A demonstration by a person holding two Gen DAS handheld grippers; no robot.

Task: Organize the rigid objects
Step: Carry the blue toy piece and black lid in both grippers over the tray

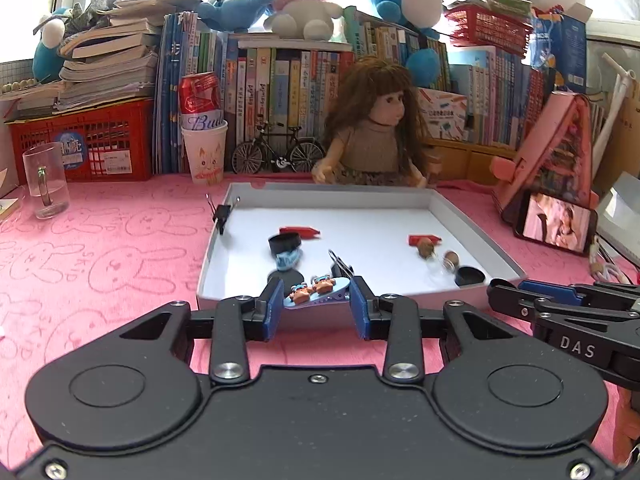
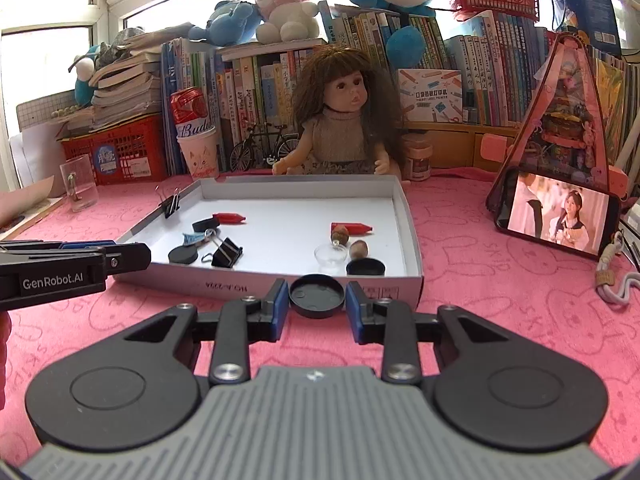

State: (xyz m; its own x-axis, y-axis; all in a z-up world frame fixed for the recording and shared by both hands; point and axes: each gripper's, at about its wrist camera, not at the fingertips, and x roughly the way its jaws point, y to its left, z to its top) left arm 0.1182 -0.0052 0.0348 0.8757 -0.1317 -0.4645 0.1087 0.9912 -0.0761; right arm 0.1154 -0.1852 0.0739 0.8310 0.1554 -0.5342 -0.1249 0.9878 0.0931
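**Two held items at the near wall of the tray**

- Left hand-held gripper (image 1: pixel 316 300): clamped on a blue hair clip (image 1: pixel 316 296) bearing two small orange figures. The clip's long axis runs crosswise between the pads, roughly parallel to the tray's near wall.
- Right hand-held gripper (image 2: pixel 317 300): clamped on a round black lid (image 2: pixel 317 295), hollow side up, pads bearing on opposite edges.
- White tray (image 2: pixel 280 283): directly ahead of both grippers on the pink-covered counter (image 2: pixel 500 300). Contents ahead of the fingers: binder clips (image 2: pixel 226 254), two red caps (image 2: pixel 229 218), black discs (image 2: pixel 183 255), a small glass vial (image 2: pixel 330 256) and corks.
- Deciding relation: each held item sits just short of, or possibly over, the near wall; the fisheye view leaves this uncertain. The left gripper faces the tray's left half, the right gripper the right half, neither plainly nearer. Judged next step: carry forward over the wall, then release inside.
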